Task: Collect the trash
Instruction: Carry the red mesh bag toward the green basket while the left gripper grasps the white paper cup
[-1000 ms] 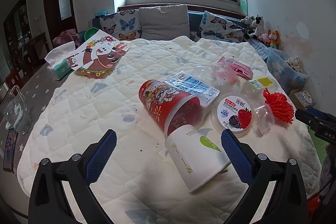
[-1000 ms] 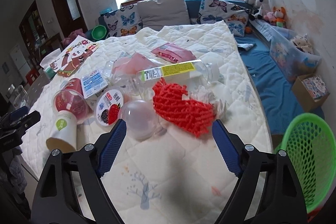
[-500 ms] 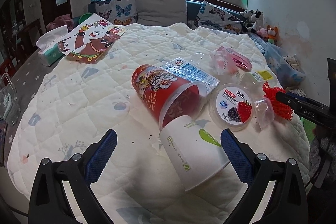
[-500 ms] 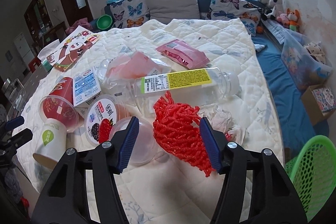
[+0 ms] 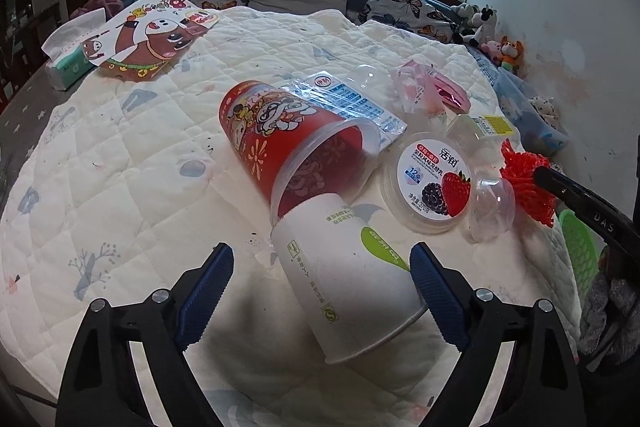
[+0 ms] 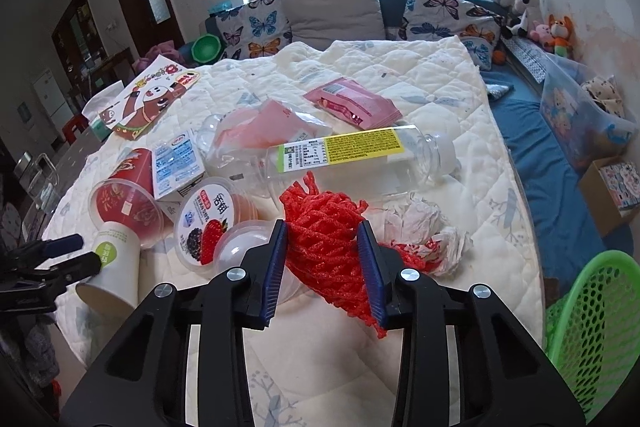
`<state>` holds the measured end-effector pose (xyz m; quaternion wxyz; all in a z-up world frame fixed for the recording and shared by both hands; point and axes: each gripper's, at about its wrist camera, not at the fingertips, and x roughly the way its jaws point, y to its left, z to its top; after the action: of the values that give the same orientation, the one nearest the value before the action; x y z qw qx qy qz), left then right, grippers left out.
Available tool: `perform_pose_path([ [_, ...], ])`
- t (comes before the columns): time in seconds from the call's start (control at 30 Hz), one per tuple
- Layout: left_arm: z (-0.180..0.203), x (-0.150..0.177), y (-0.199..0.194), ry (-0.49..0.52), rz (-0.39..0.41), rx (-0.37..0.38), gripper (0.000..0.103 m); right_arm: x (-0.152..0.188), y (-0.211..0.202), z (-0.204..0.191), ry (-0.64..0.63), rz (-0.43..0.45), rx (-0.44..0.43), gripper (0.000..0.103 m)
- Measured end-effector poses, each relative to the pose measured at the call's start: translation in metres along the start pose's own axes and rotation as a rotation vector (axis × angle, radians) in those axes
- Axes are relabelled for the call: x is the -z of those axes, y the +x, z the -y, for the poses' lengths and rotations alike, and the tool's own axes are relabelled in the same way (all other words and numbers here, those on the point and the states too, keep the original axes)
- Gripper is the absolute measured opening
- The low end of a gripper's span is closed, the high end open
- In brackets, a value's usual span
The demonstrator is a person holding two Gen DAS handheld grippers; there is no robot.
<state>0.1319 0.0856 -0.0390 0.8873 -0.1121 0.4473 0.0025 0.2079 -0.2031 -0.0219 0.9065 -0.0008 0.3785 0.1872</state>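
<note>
Trash lies on a quilted bed. My right gripper [image 6: 323, 267] is shut on a red foam net [image 6: 328, 239], its blue pads pressing both sides. My left gripper [image 5: 320, 279] is open, its fingers either side of a white paper cup [image 5: 352, 279] lying on its side, not touching it. A red printed cup [image 5: 296, 147] lies mouth to the white cup. A yogurt tub with a berry lid [image 5: 434, 183], a clear plastic lid [image 5: 490, 203], a clear bottle with a yellow label [image 6: 352, 155], a pink wrapper [image 6: 352, 105] and crumpled paper [image 6: 420, 223] lie nearby.
A green mesh basket [image 6: 592, 327] stands on the floor at the bed's right side. A milk pouch [image 6: 176, 163], a cartoon bag [image 5: 152, 35] and a tissue pack [image 5: 66, 63] lie on the left. Pillows [image 6: 332, 11] line the far end.
My right gripper moved forward over the red foam net and closed on it. My left gripper moved closer to the white cup and stayed open.
</note>
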Motion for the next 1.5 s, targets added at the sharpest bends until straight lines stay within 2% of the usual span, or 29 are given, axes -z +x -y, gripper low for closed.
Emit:
perform_pose_path([
  [0.4,0.002,-0.001,0.018,-0.029,-0.08,0.108,0.084,0.012,-0.046,0.002,0.028,0.078,-0.008,0.036],
  [0.6,0.009,0.0,0.02,-0.019,-0.09,0.157,0.07,0.021,-0.065,0.004,0.03,0.096,0.007,0.036],
  [0.7,0.012,0.001,0.017,0.0,-0.083,0.159,0.069,0.027,-0.072,0.005,0.031,0.1,0.015,0.036],
  [0.97,0.021,0.004,-0.004,0.043,-0.048,0.193,0.056,0.04,-0.086,0.011,0.055,0.11,0.038,0.036],
  [1.23,0.036,0.006,0.0,0.118,-0.078,0.175,0.056,0.049,-0.094,0.02,0.074,0.113,0.063,0.036],
  [1.3,0.04,0.003,0.003,0.135,-0.106,0.179,0.056,0.05,-0.095,0.022,0.082,0.113,0.065,0.036],
  [1.37,0.043,0.001,0.01,0.139,-0.153,0.197,0.063,0.052,-0.095,0.024,0.088,0.112,0.064,0.036],
  [1.5,0.05,0.001,0.022,0.16,-0.188,0.188,0.063,0.054,-0.094,0.025,0.094,0.107,0.061,0.036],
])
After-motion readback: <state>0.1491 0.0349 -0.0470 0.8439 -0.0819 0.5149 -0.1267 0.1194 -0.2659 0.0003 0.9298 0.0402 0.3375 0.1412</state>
